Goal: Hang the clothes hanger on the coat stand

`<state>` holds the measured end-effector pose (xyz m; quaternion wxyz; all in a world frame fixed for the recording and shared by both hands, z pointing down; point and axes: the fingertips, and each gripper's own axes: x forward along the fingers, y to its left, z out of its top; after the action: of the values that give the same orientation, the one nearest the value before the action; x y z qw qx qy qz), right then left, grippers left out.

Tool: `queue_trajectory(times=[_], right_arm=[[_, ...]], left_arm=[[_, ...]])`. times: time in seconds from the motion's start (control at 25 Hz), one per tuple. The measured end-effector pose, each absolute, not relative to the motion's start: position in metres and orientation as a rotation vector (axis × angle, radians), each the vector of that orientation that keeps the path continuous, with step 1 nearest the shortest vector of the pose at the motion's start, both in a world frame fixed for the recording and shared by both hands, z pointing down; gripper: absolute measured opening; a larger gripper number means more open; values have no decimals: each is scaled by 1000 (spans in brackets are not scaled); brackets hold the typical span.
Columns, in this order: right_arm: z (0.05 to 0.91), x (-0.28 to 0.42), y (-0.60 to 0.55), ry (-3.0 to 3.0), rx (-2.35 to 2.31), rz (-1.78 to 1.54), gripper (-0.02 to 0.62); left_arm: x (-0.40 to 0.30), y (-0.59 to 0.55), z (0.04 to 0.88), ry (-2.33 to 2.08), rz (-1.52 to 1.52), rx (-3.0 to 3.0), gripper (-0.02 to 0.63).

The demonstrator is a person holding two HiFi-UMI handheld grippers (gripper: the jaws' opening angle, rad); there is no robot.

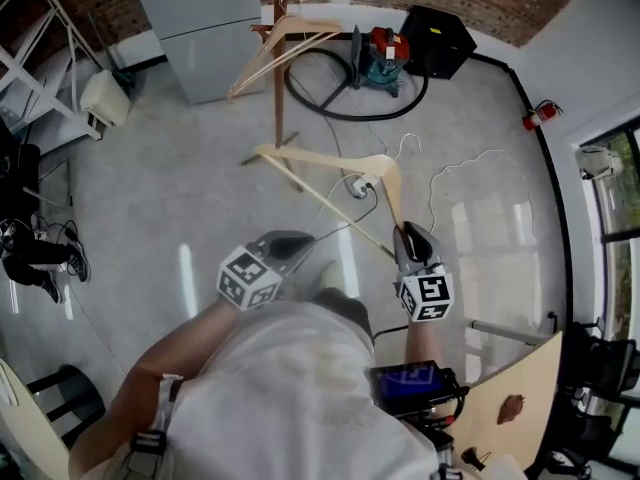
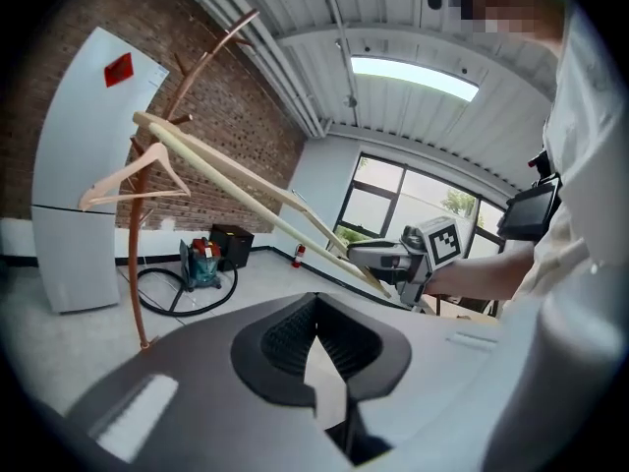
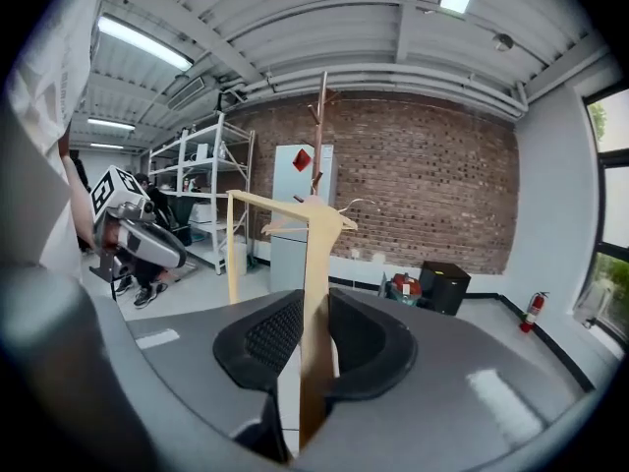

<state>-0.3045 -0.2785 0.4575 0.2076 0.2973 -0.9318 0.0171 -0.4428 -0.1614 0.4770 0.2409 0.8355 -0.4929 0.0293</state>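
The jaws of the right gripper [image 3: 316,334] are clamped on one arm end of the pale wooden clothes hanger with a thin wire hook [image 3: 316,249]; its wood fills the gap between the black pads in the right gripper view. The jaws of the left gripper [image 2: 319,350] stand slightly apart with nothing between them, and only pale floor shows through the gap. The hanger is held tilted in the air in front of the person, well short of the tall reddish-brown wooden coat stand [image 1: 279,83], with its hook clear of every peg. A second pale wooden hanger [image 1: 285,38] already hangs high on the coat stand. Judged from this, the pick-up is done and the hanger is being carried. What seems left is to close the gap to the coat stand, raise the hook above a free peg, set it over the peg and let go.
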Motion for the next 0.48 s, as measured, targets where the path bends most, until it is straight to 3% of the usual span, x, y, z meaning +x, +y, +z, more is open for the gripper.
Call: queue_trajectory(times=[0.48], right_arm=[[440, -411, -351, -2763, 435, -94, 89]], left_arm=[[-494, -227, 452, -1618, 42, 2172, 2]])
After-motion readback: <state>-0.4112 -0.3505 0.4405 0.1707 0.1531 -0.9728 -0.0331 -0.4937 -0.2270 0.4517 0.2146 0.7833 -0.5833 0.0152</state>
